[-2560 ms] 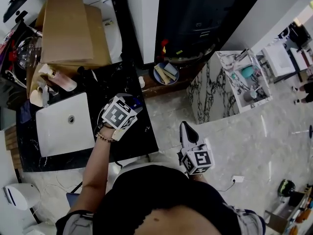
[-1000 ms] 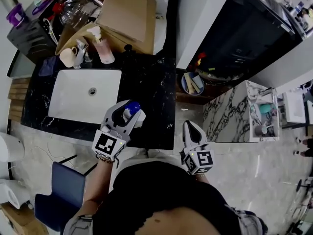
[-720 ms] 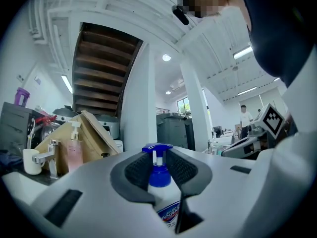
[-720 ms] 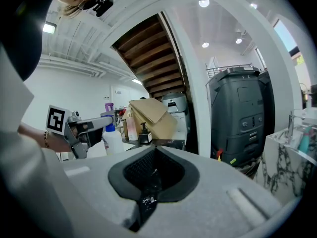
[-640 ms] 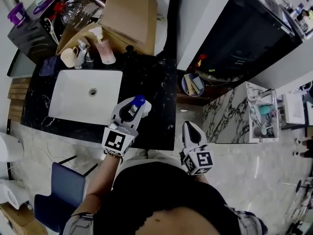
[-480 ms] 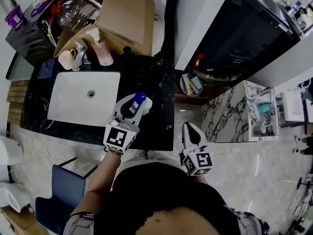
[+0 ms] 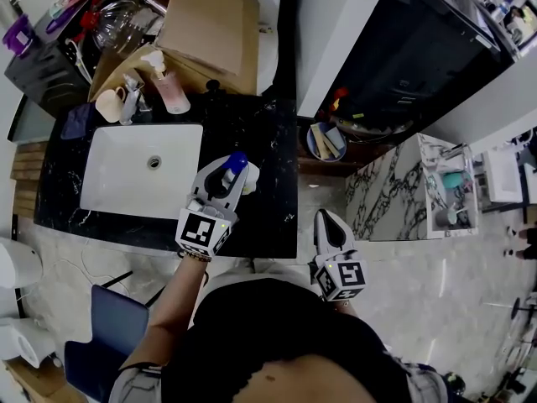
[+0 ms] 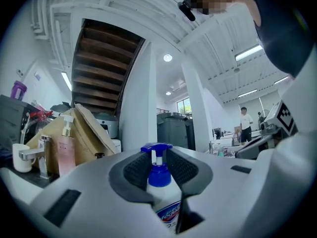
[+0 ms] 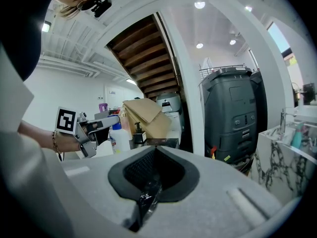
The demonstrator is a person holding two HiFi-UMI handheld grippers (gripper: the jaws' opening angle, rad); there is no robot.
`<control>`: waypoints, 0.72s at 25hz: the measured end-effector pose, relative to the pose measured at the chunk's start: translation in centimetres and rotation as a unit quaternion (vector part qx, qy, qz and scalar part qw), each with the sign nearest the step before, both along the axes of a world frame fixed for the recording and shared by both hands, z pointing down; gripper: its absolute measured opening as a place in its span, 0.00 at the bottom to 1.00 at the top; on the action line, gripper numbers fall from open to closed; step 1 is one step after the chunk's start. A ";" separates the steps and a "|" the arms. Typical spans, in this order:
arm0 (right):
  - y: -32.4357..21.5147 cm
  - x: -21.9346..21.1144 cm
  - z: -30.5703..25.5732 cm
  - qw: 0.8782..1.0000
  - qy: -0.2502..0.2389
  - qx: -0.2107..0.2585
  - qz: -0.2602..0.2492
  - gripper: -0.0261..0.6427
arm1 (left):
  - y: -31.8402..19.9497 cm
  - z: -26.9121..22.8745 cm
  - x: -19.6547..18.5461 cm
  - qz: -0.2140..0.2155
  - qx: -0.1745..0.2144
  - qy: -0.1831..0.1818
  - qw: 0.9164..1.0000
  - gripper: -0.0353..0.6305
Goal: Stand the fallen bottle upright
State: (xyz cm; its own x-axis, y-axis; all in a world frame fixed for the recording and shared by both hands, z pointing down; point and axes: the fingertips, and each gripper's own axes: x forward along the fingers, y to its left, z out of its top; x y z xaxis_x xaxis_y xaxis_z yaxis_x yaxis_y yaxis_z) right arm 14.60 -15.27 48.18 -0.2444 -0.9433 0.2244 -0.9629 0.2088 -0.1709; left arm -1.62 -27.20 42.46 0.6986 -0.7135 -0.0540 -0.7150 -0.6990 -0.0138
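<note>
A white bottle (image 7: 228, 175) with a blue pump top (image 8: 156, 162) sits between the jaws of my left gripper (image 7: 226, 171), which is shut on its neck. Seen from the left gripper view, the bottle (image 8: 163, 207) is upright, pump on top. It is over the black counter (image 7: 268, 149), just right of the sink; whether its base touches the counter is hidden. My right gripper (image 7: 330, 227) hangs off the counter's front right corner, jaws shut with nothing in them. The right gripper view shows the left gripper (image 9: 99, 125) and the bottle (image 9: 118, 139) at its left.
A white sink (image 7: 126, 175) lies left of the bottle. Behind it stand a tap (image 7: 132, 91), a mug (image 7: 107, 103) and a pink pump bottle (image 7: 170, 91). A cardboard box (image 7: 205, 23) leans at the back. A bowl of items (image 7: 325, 141) sits right of the counter.
My left gripper has carried the bottle a little farther in over the counter, and its jaws have narrowed on it. The right gripper has stayed where it was.
</note>
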 end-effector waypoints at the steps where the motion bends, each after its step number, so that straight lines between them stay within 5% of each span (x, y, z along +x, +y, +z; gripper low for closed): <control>1: 0.0 0.0 0.0 1.000 0.000 0.000 -0.001 0.04 | 0.1 0.0 0.1 0.001 0.000 -0.002 1.000 0.19; 18: -0.3 -0.1 -0.3 1.000 0.001 0.005 -0.014 0.04 | 1.0 0.3 1.5 0.007 0.011 -0.032 0.999 0.48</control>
State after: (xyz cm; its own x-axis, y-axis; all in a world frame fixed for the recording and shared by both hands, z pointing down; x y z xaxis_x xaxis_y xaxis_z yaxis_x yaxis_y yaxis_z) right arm 14.48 -15.60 47.84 -0.2695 -0.9388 0.2146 -0.9572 0.2367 -0.1666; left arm -0.16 -26.22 42.76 0.7110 -0.7028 -0.0237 -0.7023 -0.7080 -0.0741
